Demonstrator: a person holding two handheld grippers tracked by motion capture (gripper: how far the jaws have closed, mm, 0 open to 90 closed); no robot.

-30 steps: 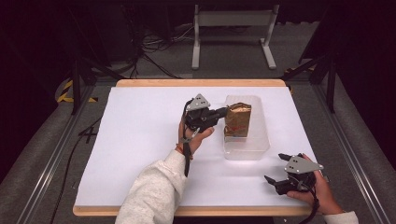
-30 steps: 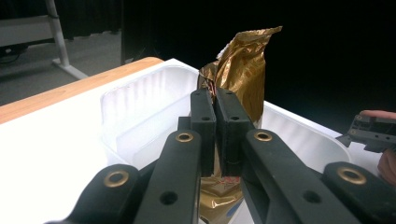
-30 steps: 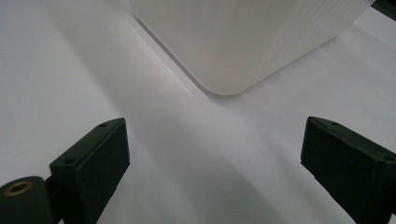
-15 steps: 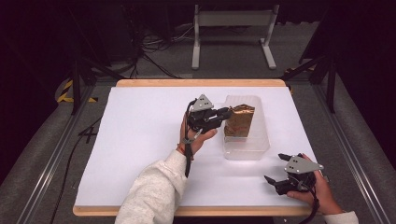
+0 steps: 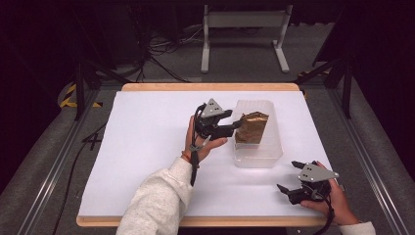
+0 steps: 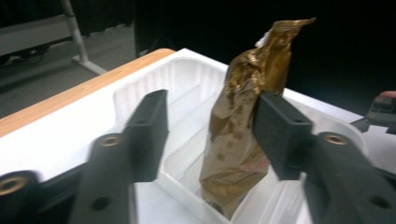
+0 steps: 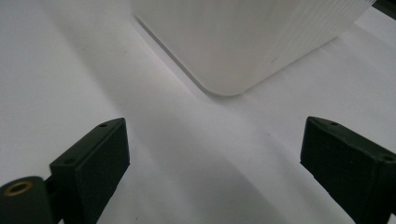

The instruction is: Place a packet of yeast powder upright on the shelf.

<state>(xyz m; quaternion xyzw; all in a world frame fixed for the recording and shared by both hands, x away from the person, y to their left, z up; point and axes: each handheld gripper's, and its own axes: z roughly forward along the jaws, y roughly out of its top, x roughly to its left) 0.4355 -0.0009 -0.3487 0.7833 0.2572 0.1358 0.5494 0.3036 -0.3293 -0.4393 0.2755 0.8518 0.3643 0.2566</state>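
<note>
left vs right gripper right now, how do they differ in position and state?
The left gripper reaches at the clear bin, while the right gripper sits low near the table's front edge, short of the bin. The left gripper has the gold foil bag standing between its jaws, one pad against it, the other apart; the right gripper has nothing between its jaws. Both are open, hand-held, black with a grey plate.

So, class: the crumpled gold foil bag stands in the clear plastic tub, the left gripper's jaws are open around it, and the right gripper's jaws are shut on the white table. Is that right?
One slip: the right gripper is open, its jaws set wide apart over the white table, as the right gripper view shows. The crumpled gold foil bag does stand in the clear plastic tub, with the left gripper open around it.
</note>
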